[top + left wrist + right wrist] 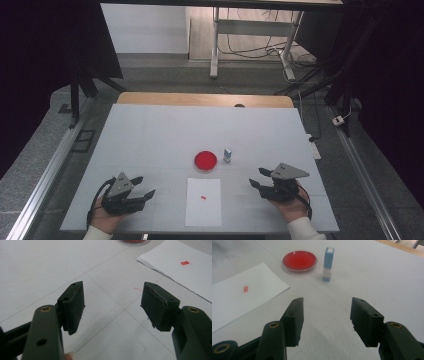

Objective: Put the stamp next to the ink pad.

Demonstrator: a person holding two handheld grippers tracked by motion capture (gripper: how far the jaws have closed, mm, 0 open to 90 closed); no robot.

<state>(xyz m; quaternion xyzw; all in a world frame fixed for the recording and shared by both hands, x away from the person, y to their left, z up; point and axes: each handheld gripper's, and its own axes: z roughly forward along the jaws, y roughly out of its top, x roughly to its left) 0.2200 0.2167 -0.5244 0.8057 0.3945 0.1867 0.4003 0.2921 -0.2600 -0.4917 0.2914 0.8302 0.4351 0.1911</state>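
- Where the white table top (150, 135) nears the person's edge: black two-jaw left gripper (144, 194), low at the left in the high view, held in a hand with a pale sleeve; jaws set moderately wide, nothing between them, bare table showing through the gap in the left gripper view.
- Black two-jaw right gripper (255, 177), low at the right in the high view, pointing toward the table's middle; jaws apart at a moderate width, holding nothing.
- Round shallow clear dish with red filling (205, 160), flat on the table near its centre, between the two grippers and farther from the person; well apart from both.
- Small upright blue-and-white rectangular block (328, 264), standing just beside the dish, not touching it.
- White sheet of paper (203, 201), flat between the grippers, just nearer the person than the dish.
- Small red rectangular mark or chip (185, 263), lying on the sheet; which of the two, cannot tell.
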